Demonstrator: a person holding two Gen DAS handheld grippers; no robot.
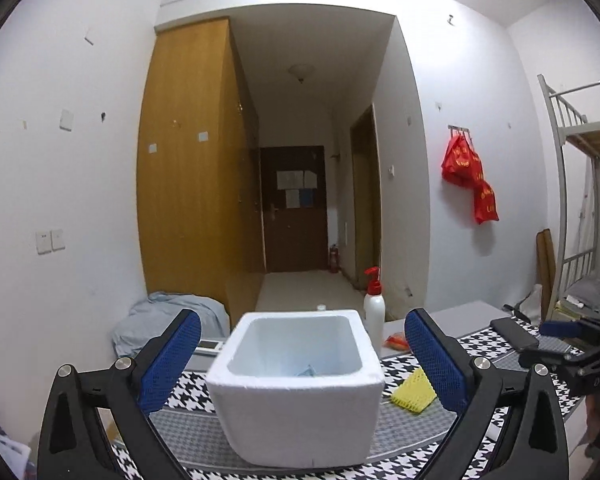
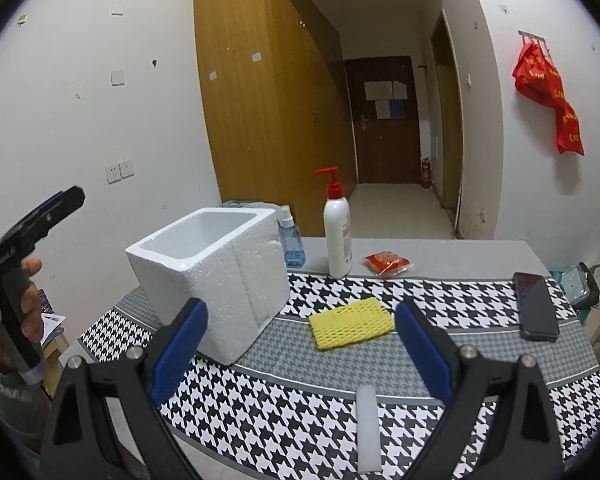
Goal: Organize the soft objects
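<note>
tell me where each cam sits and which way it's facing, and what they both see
Left wrist: on the left gripper, low at the table, facing the foam box head-on, hallway behind; its own blue fingers show.
Right wrist: on the right gripper, higher, angled over the houndstooth cloth at the yellow foam net; its fingers and the person's left hand show.
Shared: box, net, pump bottle, phone.
</note>
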